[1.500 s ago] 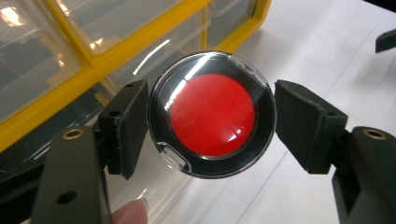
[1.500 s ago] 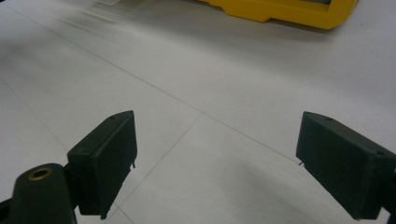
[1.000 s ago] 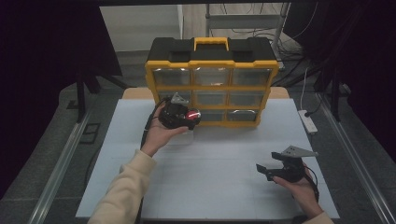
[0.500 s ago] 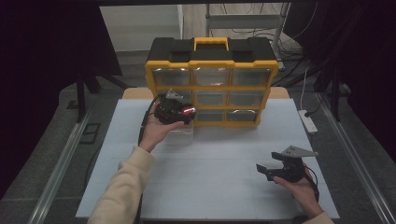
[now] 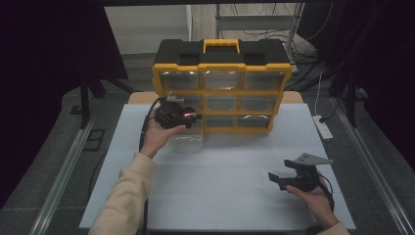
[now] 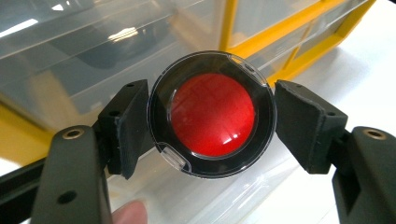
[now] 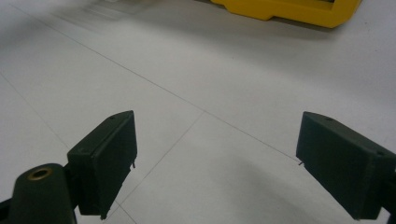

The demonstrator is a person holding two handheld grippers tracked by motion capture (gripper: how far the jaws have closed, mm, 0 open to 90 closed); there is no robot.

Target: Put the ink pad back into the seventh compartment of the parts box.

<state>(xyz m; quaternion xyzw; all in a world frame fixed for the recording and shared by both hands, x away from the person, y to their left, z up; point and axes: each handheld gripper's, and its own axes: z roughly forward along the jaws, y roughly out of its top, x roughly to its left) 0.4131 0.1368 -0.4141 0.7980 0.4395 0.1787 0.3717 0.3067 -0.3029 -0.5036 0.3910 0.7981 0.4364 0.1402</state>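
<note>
The left gripper was closed on a round case with a clear rim and a red disc inside; both black pads pressed its two sides. In the high view this gripper was held just in front of the yellow organizer box, at the lower left drawers, above a clear drawer pulled out onto the white table. The left gripper view showed the clear drawer directly behind and under the case. The right gripper rested low near the right front of the table, well apart from the box, with its jaws wide open and nothing between them.
</note>
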